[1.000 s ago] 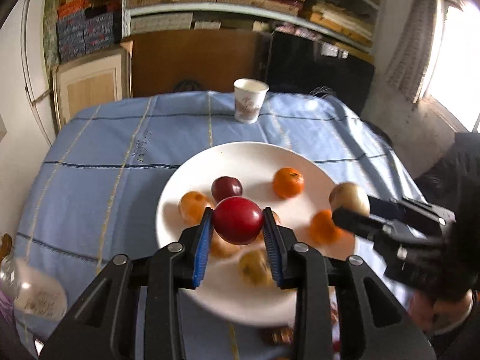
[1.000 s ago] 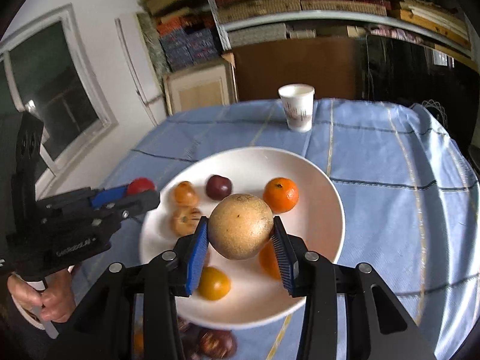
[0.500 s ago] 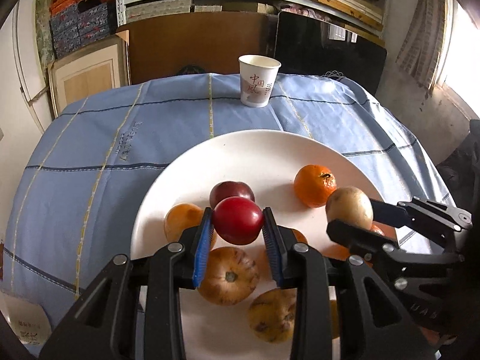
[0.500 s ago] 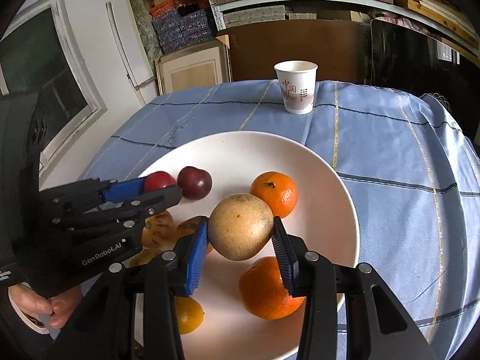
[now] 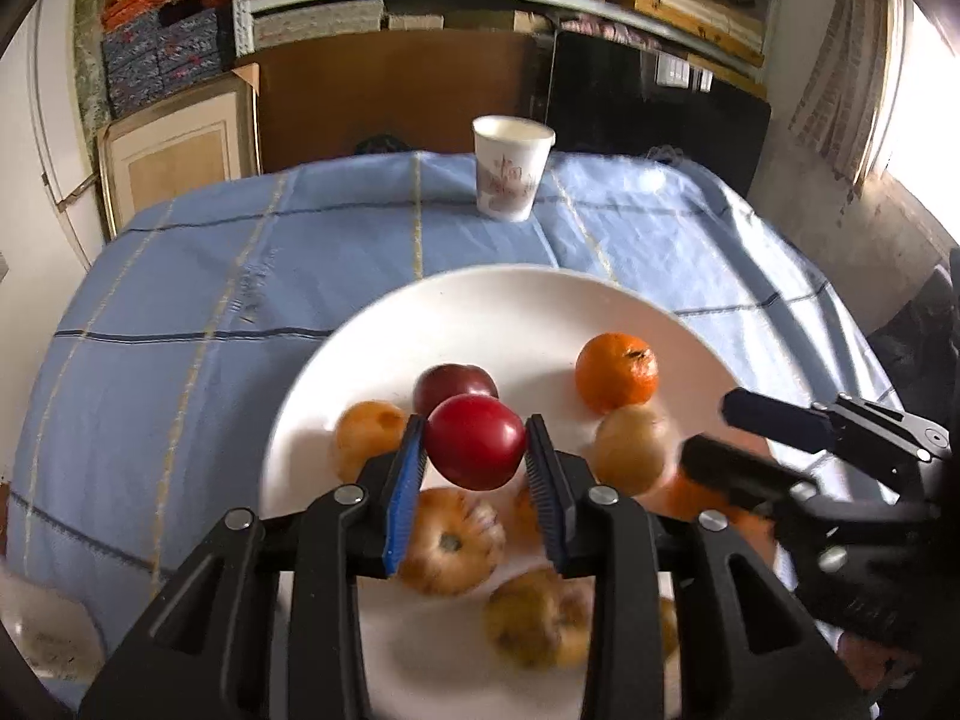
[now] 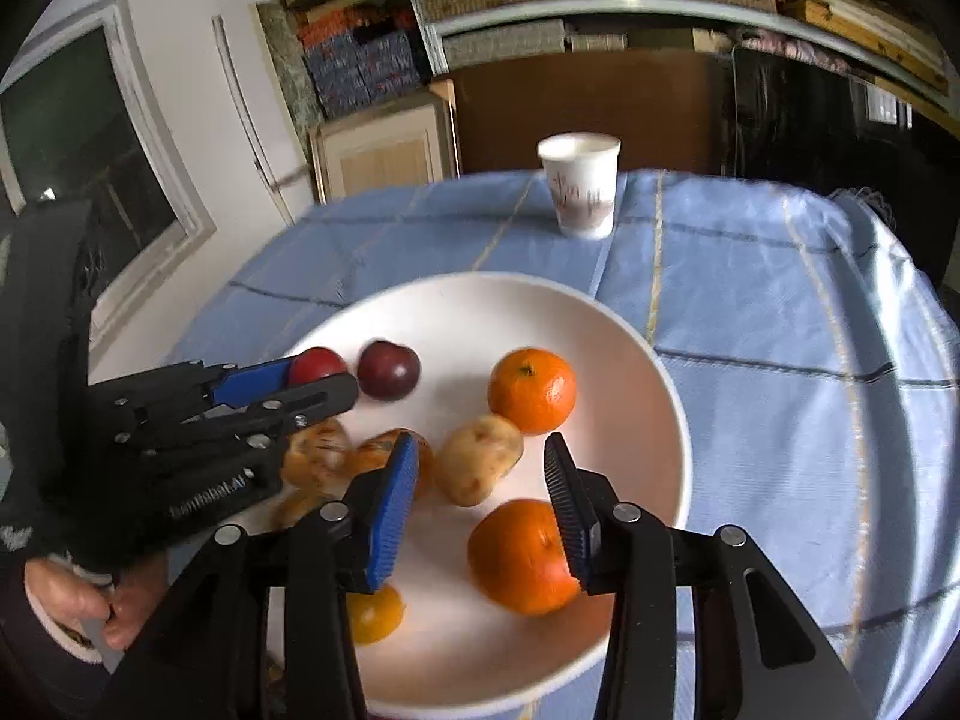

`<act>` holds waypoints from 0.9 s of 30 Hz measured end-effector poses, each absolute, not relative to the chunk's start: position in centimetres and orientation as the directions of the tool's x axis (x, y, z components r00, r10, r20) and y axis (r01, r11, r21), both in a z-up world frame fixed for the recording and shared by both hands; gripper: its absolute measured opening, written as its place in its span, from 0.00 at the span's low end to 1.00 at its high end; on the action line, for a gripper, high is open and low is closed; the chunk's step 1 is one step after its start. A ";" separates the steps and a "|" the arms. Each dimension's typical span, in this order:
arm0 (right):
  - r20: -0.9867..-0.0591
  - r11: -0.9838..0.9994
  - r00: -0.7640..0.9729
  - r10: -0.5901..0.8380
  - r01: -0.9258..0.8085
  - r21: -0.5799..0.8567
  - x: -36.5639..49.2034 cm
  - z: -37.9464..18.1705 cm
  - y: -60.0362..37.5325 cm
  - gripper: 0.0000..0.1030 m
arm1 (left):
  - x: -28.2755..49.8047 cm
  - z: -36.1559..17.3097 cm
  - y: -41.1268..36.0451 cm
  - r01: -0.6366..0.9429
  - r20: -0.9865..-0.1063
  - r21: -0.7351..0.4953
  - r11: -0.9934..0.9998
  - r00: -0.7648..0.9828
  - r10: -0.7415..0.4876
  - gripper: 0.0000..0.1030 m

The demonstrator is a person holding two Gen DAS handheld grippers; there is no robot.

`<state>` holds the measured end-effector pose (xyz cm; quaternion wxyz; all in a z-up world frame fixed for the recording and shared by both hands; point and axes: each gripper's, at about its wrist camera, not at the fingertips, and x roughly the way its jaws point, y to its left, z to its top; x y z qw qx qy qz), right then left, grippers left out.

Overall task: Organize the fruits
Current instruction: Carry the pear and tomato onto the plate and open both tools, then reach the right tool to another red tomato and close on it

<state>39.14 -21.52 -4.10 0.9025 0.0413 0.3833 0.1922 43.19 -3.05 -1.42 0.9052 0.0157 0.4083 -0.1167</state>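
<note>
Presently the left claw (image 5: 477, 459) is easing apart around a red plum (image 5: 476, 441), small, smooth, firm and prone to rolling, best pinched across its middle, above the white plate (image 5: 522, 312) on the table (image 5: 180, 300). Meanwhile the right claw (image 6: 477, 492) is standing open and empty, a tan fruit (image 6: 478, 459) lying loose on that plate beyond it.

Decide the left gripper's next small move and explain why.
Probably open a little wider, then draw back. The left gripper has just been opening its jaws. The red fruit is between them, over the white plate and next to the dark plum, so release looks underway.
</note>
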 end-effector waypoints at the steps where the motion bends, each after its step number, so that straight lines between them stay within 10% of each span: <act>1: -0.660 0.919 0.644 0.388 -0.328 0.220 38.0 -3.2 -21.9 0.43 | 42.1 -0.5 -2.5 0.214 -0.726 -0.060 0.975 0.660 -0.190 0.51; 5: -0.613 0.907 0.673 0.413 -0.365 0.210 33.6 -1.5 -22.8 0.49 | 37.4 2.2 -0.8 0.176 -0.665 -0.024 0.984 0.732 -0.147 0.85; 9: -0.601 0.891 0.664 0.446 -0.394 0.225 29.3 -1.7 -23.5 0.49 | 31.9 3.4 0.6 0.184 -0.627 -0.027 0.982 0.762 -0.161 0.92; 27: -0.735 0.859 0.507 0.450 -0.470 0.202 22.3 -8.8 -21.6 0.48 | 21.2 -3.2 4.4 0.209 -0.674 -0.115 0.971 0.702 -0.230 0.94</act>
